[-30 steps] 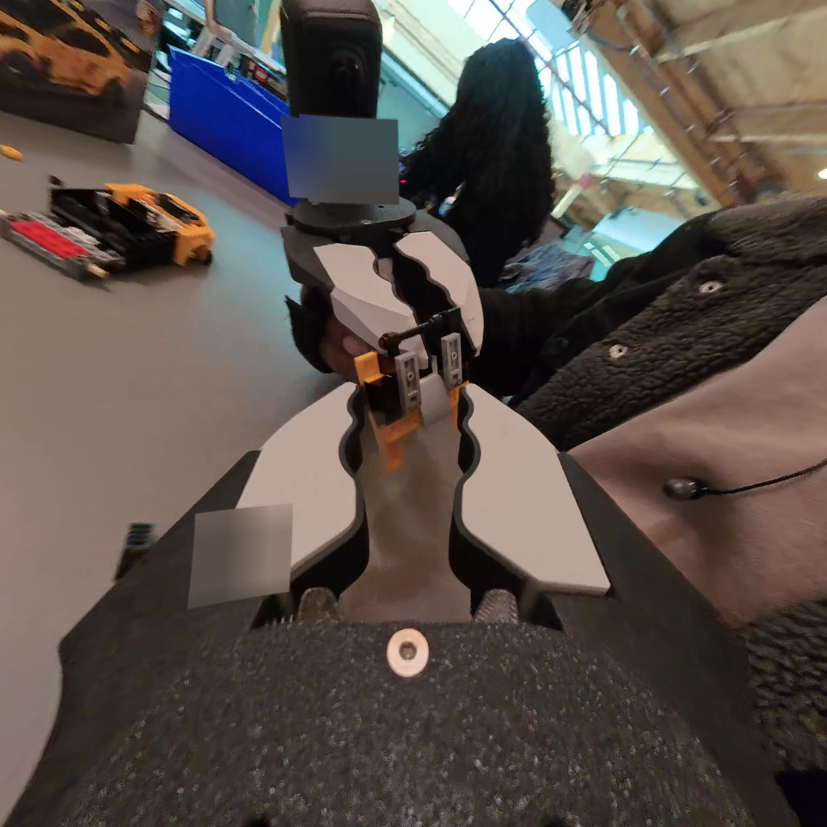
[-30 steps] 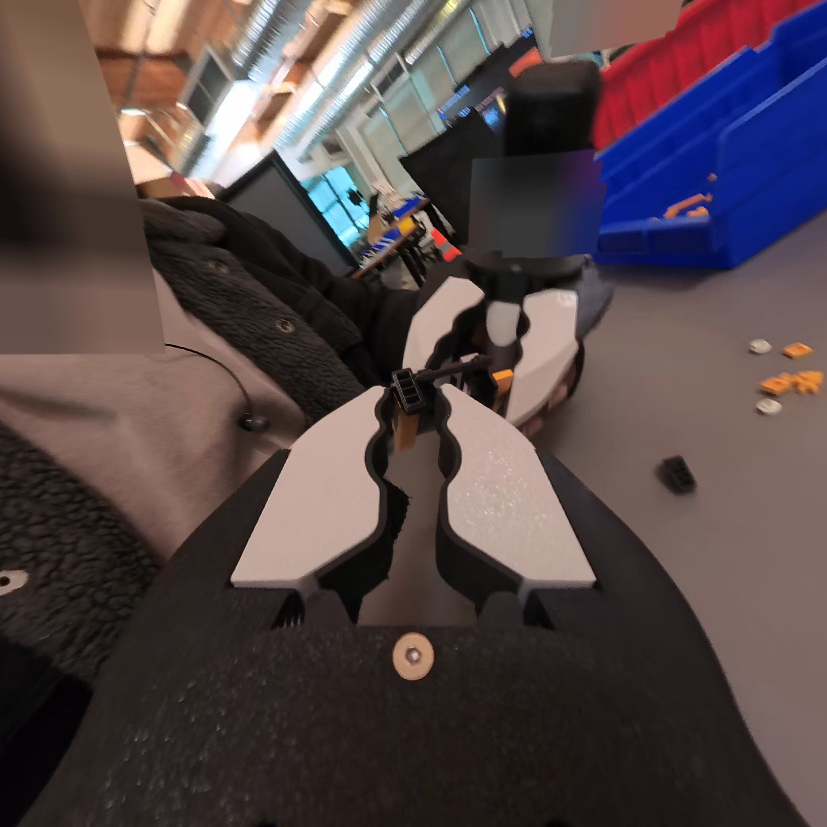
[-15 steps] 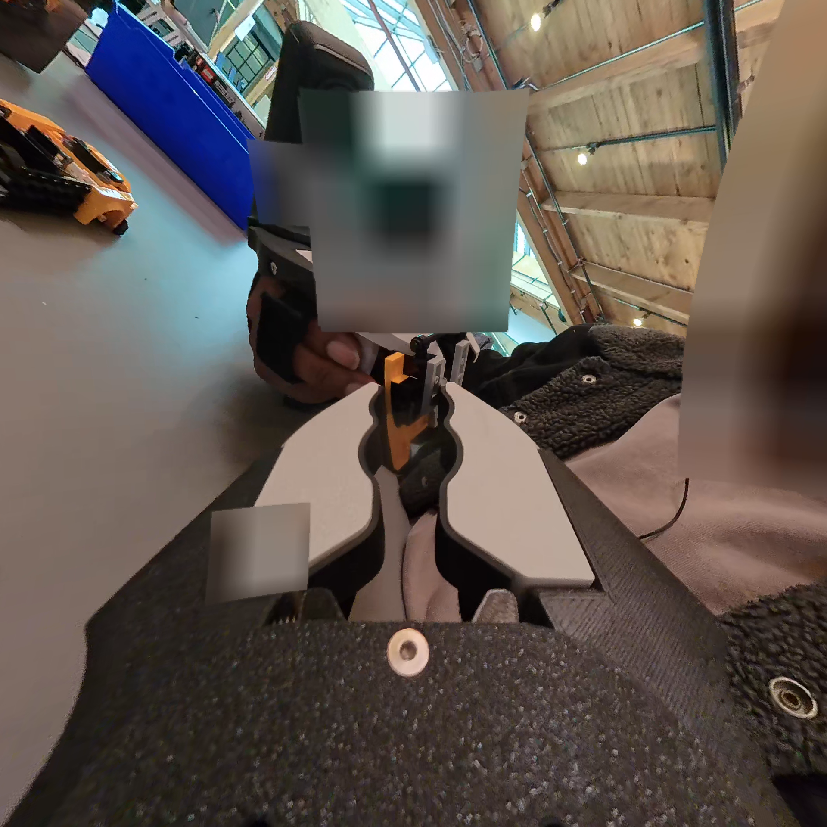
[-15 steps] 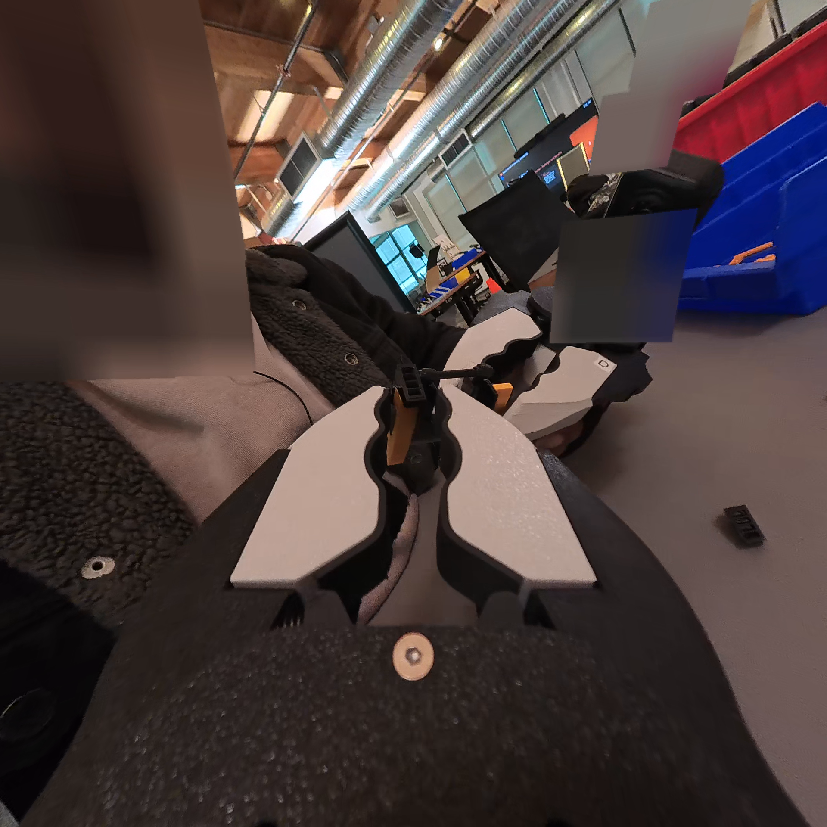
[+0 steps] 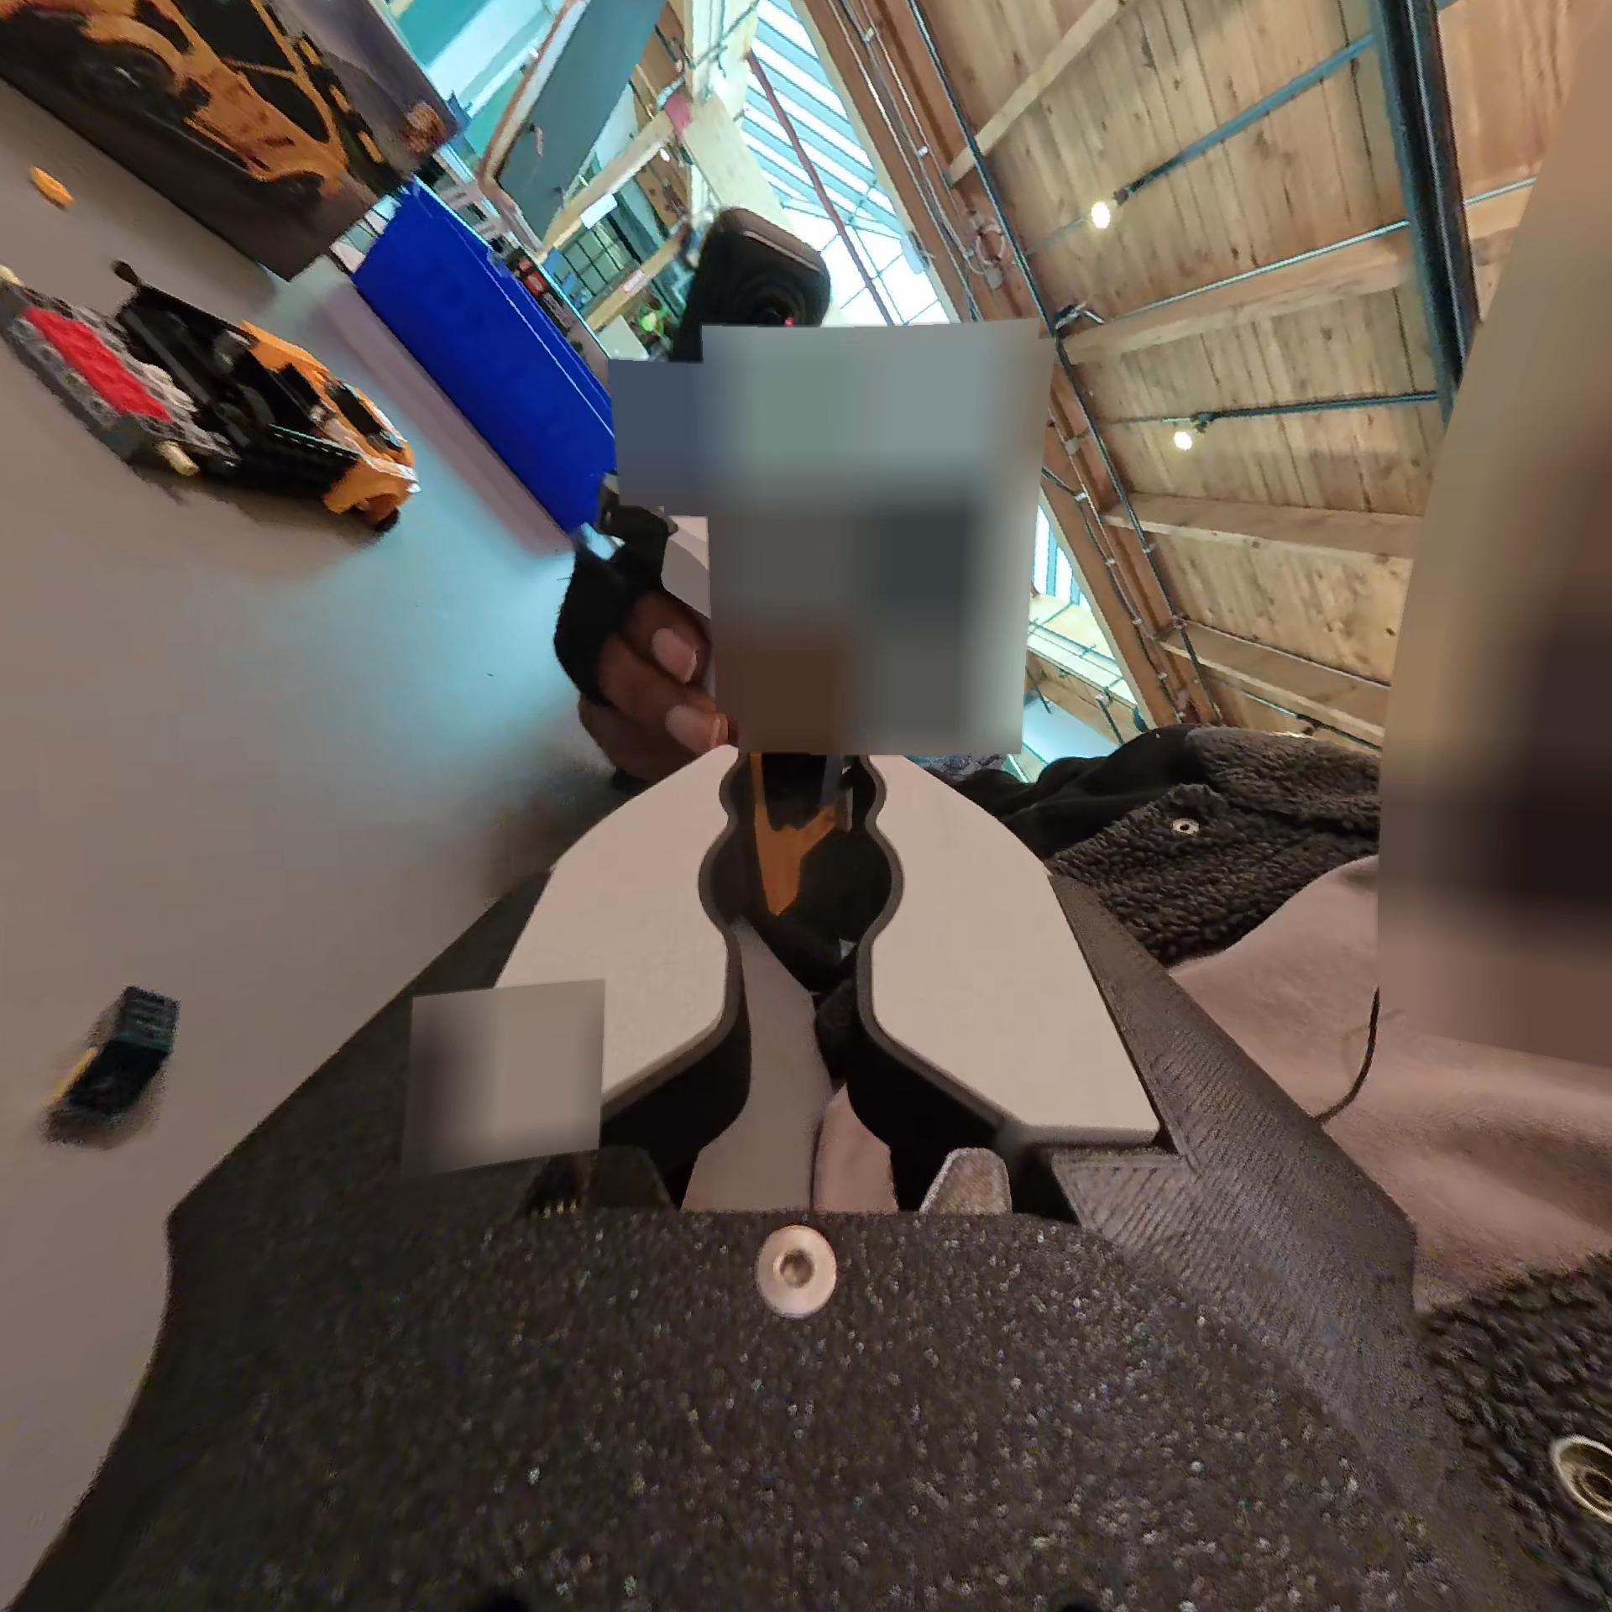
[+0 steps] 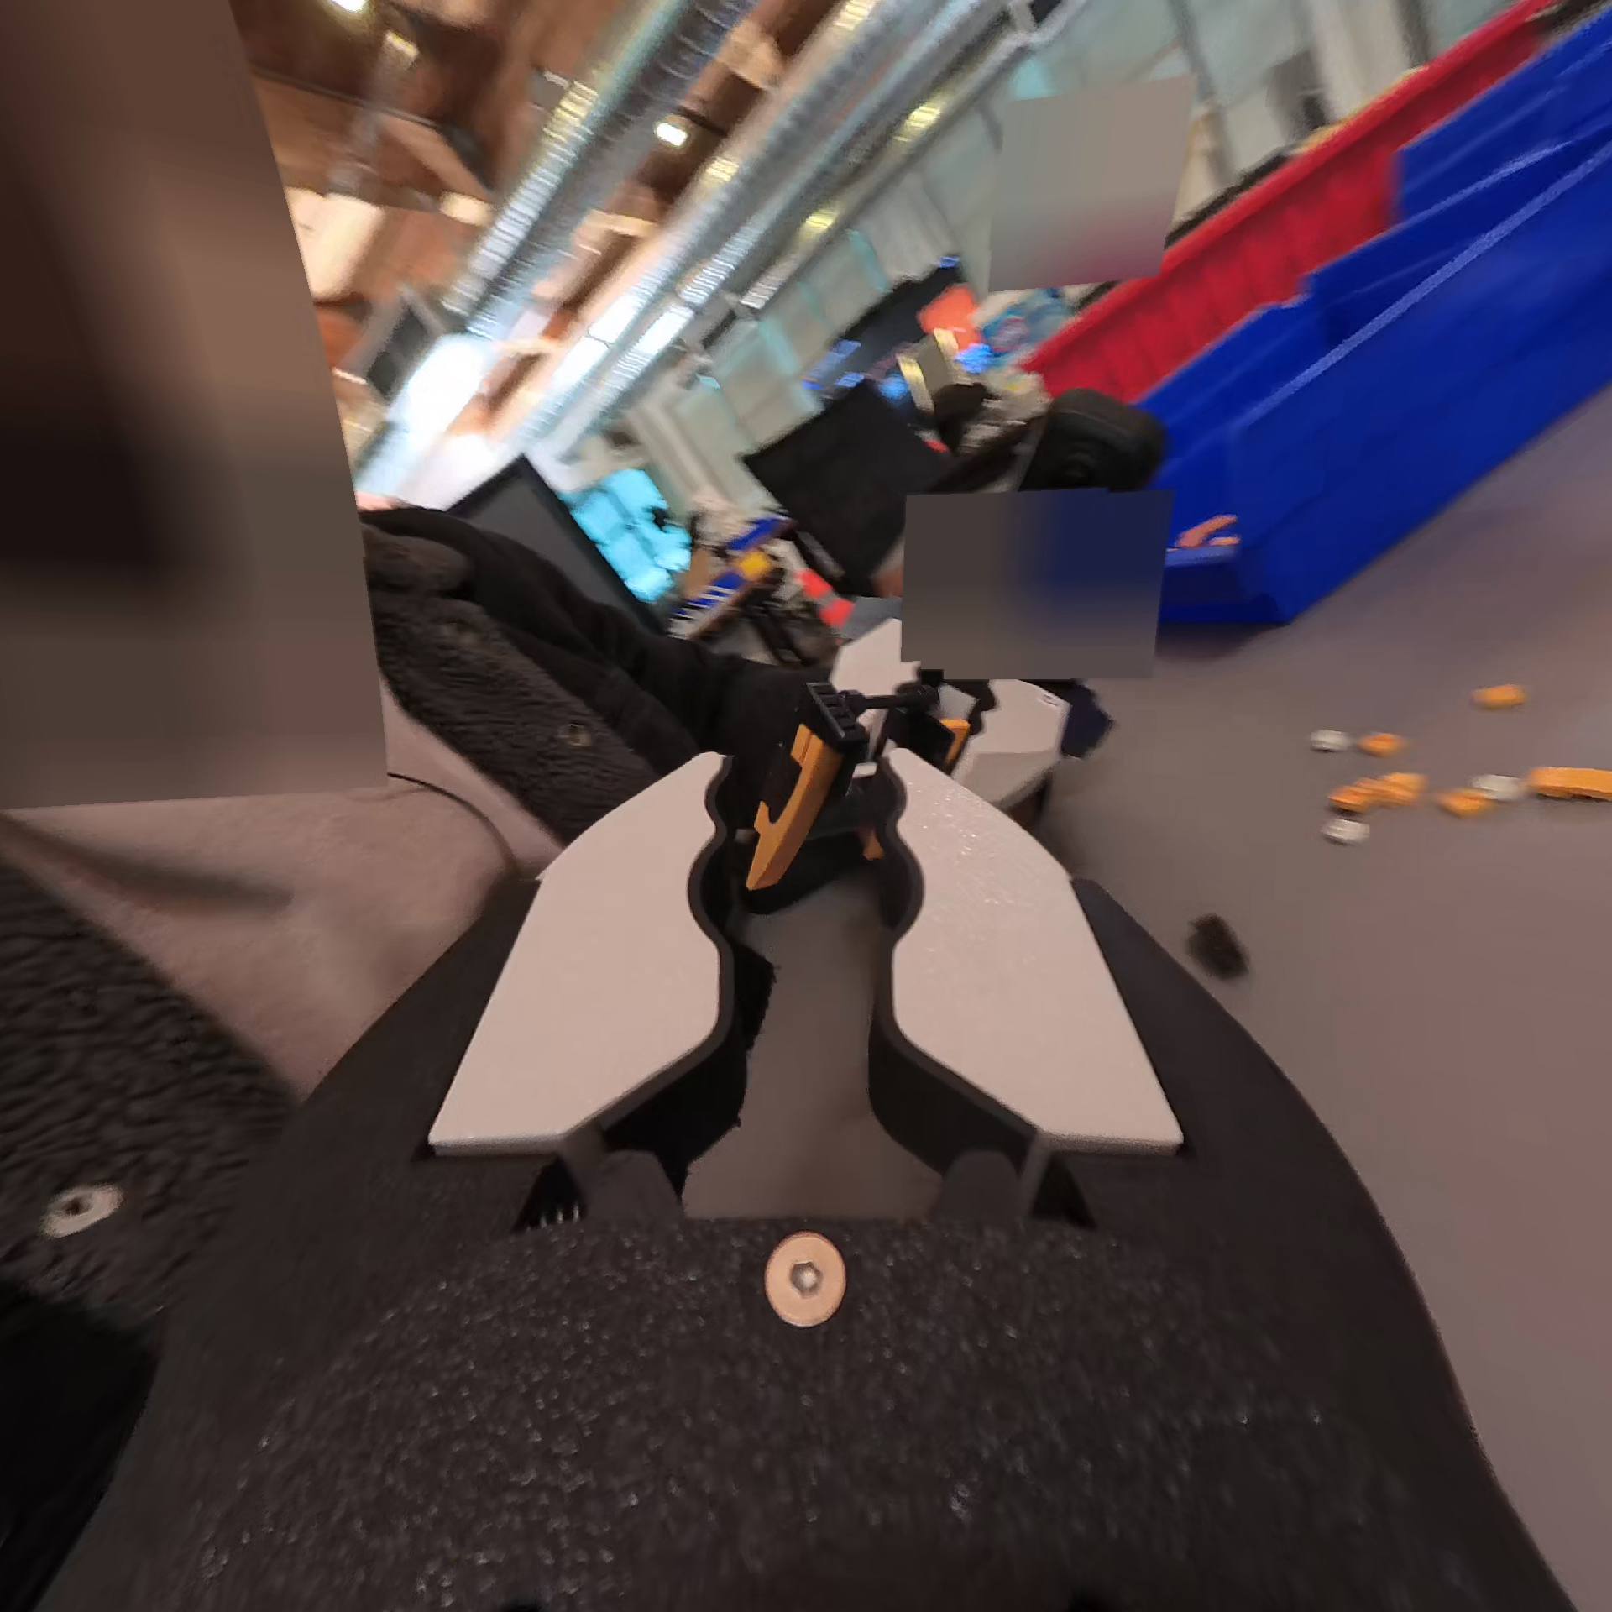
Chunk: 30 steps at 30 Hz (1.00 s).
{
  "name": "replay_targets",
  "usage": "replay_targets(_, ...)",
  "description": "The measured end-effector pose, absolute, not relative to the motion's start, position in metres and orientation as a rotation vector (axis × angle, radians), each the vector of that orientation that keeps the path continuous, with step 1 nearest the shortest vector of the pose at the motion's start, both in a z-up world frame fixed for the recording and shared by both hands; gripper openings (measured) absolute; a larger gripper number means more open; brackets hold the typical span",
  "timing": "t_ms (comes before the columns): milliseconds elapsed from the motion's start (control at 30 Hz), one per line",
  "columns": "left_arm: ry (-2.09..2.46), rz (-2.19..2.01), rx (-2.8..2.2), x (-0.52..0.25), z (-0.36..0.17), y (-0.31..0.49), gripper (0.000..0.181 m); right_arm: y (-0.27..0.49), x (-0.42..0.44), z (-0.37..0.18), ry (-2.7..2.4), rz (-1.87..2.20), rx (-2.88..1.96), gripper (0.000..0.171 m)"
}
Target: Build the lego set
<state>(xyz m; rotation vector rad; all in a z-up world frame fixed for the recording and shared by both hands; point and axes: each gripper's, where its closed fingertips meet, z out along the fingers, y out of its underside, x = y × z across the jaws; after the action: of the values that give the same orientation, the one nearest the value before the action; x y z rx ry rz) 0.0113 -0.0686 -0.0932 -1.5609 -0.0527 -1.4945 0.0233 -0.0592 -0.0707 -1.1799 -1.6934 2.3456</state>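
Note:
A small orange and black lego sub-assembly (image 5: 785, 842) is held in the air between both grippers, above the grey table (image 5: 262, 741). My left gripper (image 5: 798, 781) is shut on one end of it. My right gripper (image 6: 807, 776) is shut on the other end, where an orange wedge (image 6: 789, 807) and a black grille piece (image 6: 833, 715) show. A thin black bar (image 6: 894, 700) runs from there to the left gripper's fingers (image 6: 1016, 746) opposite. In the left wrist view a blur patch hides the right gripper, and only a hand (image 5: 650, 676) shows.
A partly built orange and black car (image 5: 253, 410) lies on the table at the left, before a blue bin (image 5: 488, 349) and the set's box (image 5: 201, 113). A loose black brick (image 5: 122, 1055) lies near. Loose orange and white pieces (image 6: 1396, 789) and blue bins (image 6: 1396, 419) are at the right. The tips of both grippers are at nearly the same place.
Both grippers have stayed shut on the sub-assembly and have tilted and turned together. The table and the car have come back into the left view. The right view is now motion-blurred.

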Motion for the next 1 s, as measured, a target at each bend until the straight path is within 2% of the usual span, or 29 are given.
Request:
replay_targets(267, -0.134, -1.383, -1.604, -0.004, -0.103, -0.06, 0.021, -0.033, 0.012, -0.083, -1.566, 1.957, -1.428, 0.03)
replay_targets(567, -0.199, -1.298, -1.654, -0.013, -0.114, -0.054, 0.021, -0.026, 0.002, -0.094, -1.309, 1.898, -1.634, 0.029)
replay_targets(1000, -0.188, -1.185, -1.714, -0.017, -0.125, -0.049, 0.021, -0.028, -0.002, -0.108, -1.283, 1.858, -1.711, 0.033)
